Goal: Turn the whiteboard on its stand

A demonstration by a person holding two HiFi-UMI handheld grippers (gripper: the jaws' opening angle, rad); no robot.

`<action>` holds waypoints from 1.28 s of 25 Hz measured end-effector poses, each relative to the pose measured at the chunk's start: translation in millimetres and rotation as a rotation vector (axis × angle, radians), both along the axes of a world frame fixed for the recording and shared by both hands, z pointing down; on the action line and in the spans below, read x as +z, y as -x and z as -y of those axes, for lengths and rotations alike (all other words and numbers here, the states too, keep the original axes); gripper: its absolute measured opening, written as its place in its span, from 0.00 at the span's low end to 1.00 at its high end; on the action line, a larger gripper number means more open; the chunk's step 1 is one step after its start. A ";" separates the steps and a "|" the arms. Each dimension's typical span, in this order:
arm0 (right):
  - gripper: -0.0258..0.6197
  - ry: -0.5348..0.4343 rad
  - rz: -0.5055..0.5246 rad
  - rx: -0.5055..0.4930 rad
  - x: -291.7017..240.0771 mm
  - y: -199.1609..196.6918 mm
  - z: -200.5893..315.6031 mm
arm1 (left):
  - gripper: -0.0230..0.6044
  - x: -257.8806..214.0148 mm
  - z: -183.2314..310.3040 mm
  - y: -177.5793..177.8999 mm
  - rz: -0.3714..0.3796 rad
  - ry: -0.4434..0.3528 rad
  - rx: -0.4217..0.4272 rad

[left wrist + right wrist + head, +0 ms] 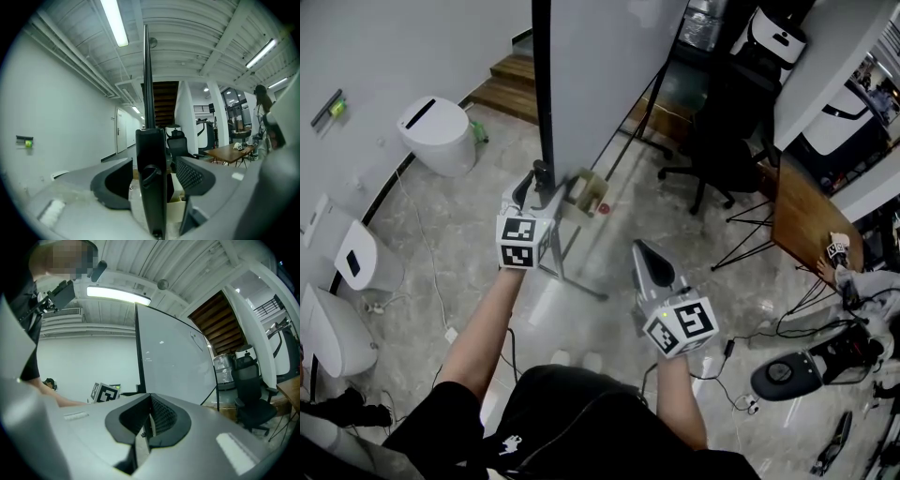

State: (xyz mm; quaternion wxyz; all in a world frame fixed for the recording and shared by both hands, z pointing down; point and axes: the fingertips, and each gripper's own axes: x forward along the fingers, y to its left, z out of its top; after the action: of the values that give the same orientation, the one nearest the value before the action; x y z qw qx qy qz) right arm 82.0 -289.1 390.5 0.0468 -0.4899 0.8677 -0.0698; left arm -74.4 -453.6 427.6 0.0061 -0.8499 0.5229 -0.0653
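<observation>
Looking down from the head view, I had the whiteboard standing upright on its stand right in front of me, on the pale stone floor. Its black side post was nearest me. My left gripper was up at that post with its jaws spread wide. The left gripper view showed the post running straight up between the two pads with daylight on both sides, so the jaws were open and not clamping it. From that view the board was edge-on, just a thin dark line going up to the ceiling. A small beige box sat on the board side just beside the left jaws; I could not tell what was in it beyond a red bit. My right gripper was held lower and to the right, well apart from the board and touching nothing. Its own view showed the jaw tips together and nothing gripped between them, with the white face of the board and the left gripper's marker cube beyond. A black office chair and a wooden table stood off to the right behind the board. White units lined the wall on the left.
</observation>
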 end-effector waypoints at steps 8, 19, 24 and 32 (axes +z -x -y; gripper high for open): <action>0.05 0.015 -0.006 -0.002 4.2 -6.0 0.6 | 0.45 2.3 15.1 -6.0 0.001 0.009 -0.003; 0.05 0.007 0.000 0.016 1.2 -10.0 -1.3 | 0.37 4.7 20.4 -5.4 0.014 0.018 -0.012; 0.05 0.014 0.000 0.023 3.9 -12.0 -8.6 | 0.36 3.0 19.2 -5.7 0.005 0.026 -0.016; 0.05 0.012 -0.001 0.038 2.9 -14.3 -15.0 | 0.35 6.4 19.5 -3.9 -0.014 0.047 -0.016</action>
State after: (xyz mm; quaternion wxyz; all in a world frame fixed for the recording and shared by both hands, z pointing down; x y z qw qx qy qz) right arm 96.3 -274.1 393.4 0.0448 -0.5065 0.8579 -0.0742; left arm -70.5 -473.0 434.1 -0.0179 -0.8459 0.5283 -0.0717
